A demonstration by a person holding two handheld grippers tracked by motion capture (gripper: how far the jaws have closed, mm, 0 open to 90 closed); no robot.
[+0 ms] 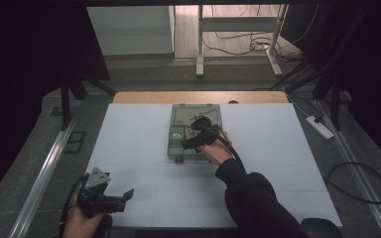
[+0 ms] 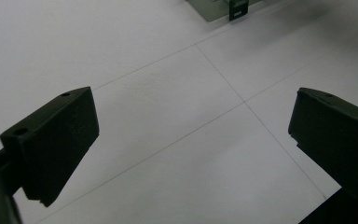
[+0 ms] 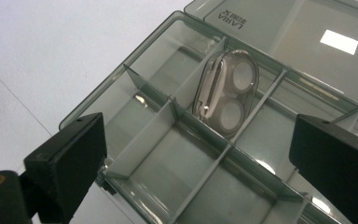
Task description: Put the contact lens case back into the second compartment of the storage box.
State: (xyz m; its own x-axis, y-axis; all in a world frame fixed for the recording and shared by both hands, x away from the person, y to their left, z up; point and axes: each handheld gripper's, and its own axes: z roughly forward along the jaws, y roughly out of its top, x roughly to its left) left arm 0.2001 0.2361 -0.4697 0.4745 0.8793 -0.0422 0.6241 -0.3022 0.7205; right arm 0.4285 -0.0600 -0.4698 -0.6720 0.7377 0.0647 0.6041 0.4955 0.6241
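Observation:
A clear grey compartment box [image 1: 178,119] lies open at the middle of the white table, its lid [image 3: 279,28] folded back. In the right gripper view a small clear case with two round cups [image 3: 226,91] leans on its side in one of the box's back compartments. My right gripper [image 1: 198,135] hovers over the box, open with nothing between its jaws [image 3: 200,140]. My left gripper [image 1: 123,197] is held low at the table's near left corner, open and empty [image 2: 193,116], pointing towards the box, whose near edge [image 2: 219,7] shows far ahead of it.
The white table surface [image 1: 278,148] carries thin seam lines. The other compartments [image 3: 168,163] hold nothing I can see. A white power strip [image 1: 320,126] and cables lie on the floor to the right. A desk frame [image 1: 238,44] stands behind the table.

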